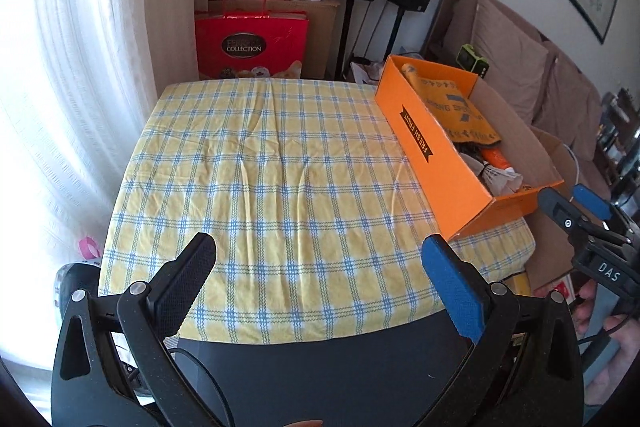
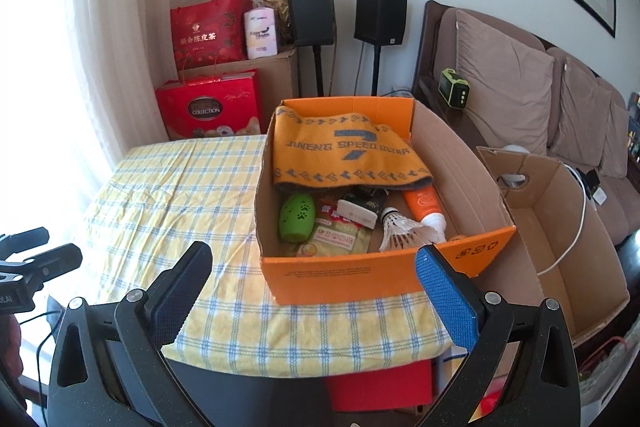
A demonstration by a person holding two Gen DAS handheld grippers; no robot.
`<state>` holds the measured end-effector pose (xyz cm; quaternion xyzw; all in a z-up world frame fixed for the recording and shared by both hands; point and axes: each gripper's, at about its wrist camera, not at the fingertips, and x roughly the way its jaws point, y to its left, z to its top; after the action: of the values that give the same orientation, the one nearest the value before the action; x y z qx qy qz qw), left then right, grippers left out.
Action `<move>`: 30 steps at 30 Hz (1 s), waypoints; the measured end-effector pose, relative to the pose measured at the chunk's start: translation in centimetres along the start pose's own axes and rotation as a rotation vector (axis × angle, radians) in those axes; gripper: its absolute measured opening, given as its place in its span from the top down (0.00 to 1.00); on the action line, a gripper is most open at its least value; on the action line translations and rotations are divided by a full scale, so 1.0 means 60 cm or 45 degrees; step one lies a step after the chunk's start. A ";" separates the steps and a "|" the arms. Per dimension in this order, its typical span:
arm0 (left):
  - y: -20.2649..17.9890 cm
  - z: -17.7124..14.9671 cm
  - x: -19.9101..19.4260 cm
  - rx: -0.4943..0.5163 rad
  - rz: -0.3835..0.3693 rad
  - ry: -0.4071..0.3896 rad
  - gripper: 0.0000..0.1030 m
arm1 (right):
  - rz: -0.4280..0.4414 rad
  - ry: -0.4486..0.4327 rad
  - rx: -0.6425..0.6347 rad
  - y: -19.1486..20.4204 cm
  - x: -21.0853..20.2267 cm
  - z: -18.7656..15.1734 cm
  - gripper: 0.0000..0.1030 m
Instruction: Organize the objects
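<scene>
An orange cardboard box [image 2: 344, 277] stands on the right side of a table with a yellow and blue checked cloth [image 1: 280, 171]. It holds an orange knitted cloth [image 2: 344, 155], a green egg-shaped case [image 2: 296, 217], a snack packet [image 2: 336, 237], a shuttlecock [image 2: 404, 229], an orange tube [image 2: 424, 205] and a white comb [image 2: 358, 213]. The box also shows in the left wrist view [image 1: 432, 155]. My left gripper [image 1: 320, 255] is open and empty over the table's near edge. My right gripper [image 2: 314, 263] is open and empty just in front of the box.
An open brown carton [image 2: 560, 227] stands on the floor right of the table. Red gift bags [image 1: 252, 43] and two black speakers [image 2: 348, 15] stand at the back wall. A sofa [image 2: 520, 99] runs along the right. A white curtain [image 1: 80, 67] hangs at the left.
</scene>
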<state>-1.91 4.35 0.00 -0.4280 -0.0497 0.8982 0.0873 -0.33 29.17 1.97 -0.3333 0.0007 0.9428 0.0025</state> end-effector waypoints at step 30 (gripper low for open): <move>0.011 -0.035 -0.028 -0.004 0.087 -0.066 0.00 | 0.007 0.010 -0.002 0.005 -0.022 -0.041 0.00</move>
<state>0.68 3.39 -0.16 -0.4060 -0.0385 0.9114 0.0546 2.23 28.84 0.89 -0.3368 0.0010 0.9416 -0.0003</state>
